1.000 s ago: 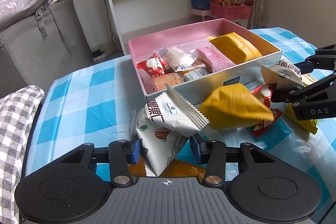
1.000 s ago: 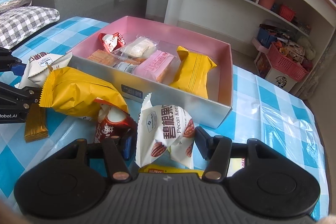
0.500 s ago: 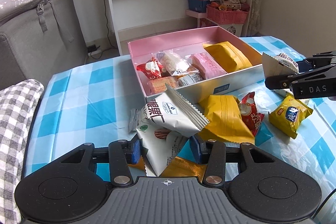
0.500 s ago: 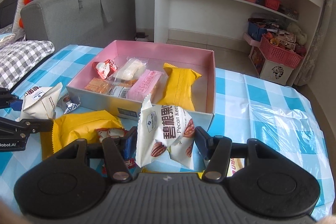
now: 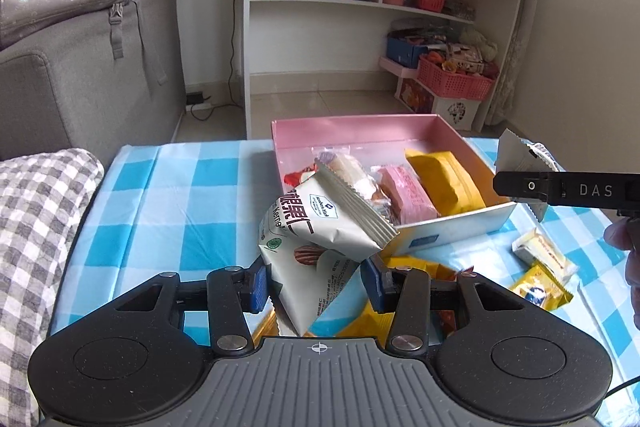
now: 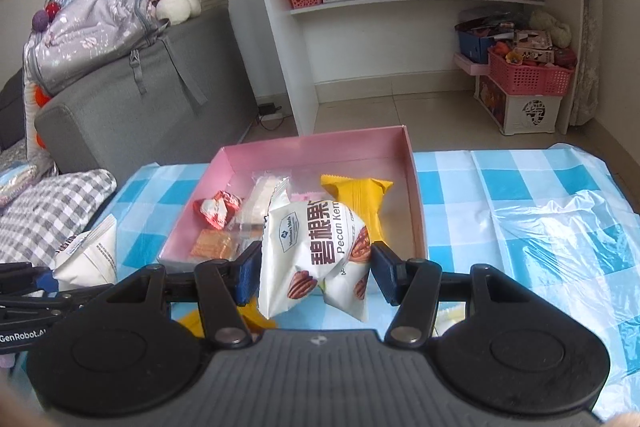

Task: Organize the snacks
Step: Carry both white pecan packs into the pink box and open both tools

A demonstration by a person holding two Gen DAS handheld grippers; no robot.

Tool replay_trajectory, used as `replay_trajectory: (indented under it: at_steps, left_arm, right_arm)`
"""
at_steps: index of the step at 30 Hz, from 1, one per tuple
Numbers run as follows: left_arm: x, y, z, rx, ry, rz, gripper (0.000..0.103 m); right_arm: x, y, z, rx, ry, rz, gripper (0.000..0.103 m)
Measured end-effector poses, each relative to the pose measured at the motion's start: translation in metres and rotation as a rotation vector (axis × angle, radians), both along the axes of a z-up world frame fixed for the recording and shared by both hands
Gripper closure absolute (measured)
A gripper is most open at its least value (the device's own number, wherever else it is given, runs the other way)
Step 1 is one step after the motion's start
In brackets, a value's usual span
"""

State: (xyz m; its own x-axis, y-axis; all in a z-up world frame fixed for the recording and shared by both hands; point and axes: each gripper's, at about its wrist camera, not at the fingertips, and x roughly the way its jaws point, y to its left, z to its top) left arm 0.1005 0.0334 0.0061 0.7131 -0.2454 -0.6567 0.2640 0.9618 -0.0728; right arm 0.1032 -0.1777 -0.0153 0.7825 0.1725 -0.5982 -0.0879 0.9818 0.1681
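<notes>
Right wrist view, hand-held gripper (image 6: pixel 314 277) clamping pecan packet (image 6: pixel 316 255), upright, long axis vertical

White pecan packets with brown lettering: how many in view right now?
2. One white pecan packet is clamped in the left gripper, the other white pecan packet in the right gripper, both near the pink box. More may be hidden.

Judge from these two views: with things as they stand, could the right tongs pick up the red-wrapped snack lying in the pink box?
Probably not yet. The right tongs are already shut on a white pecan packet, so the red-wrapped snack in the pink box cannot be gripped, though nothing covers it.
</notes>
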Motion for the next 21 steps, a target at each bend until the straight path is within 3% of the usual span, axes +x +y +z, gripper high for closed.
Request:
replay_trajectory:
  at_steps: [7, 14, 21]
  left_arm:
    - [0.039, -0.023, 0.004, 0.002, -0.009, 0.001, 0.059]
    - [0.089, -0.048, -0.006, 0.038, -0.021, -0.006, 0.059]
    - [0.128, -0.044, -0.022, -0.006, 0.027, 0.046, 0.059]
  right_arm:
    - [0.029, 0.003, 0.006, 0.047, 0.002, -0.002, 0.049]
    - [0.075, -0.006, -0.009, 0.047, 0.005, -0.034, 0.049]
    - [0.107, -0.018, -0.021, 0.009, 0.028, -0.093, 0.049]
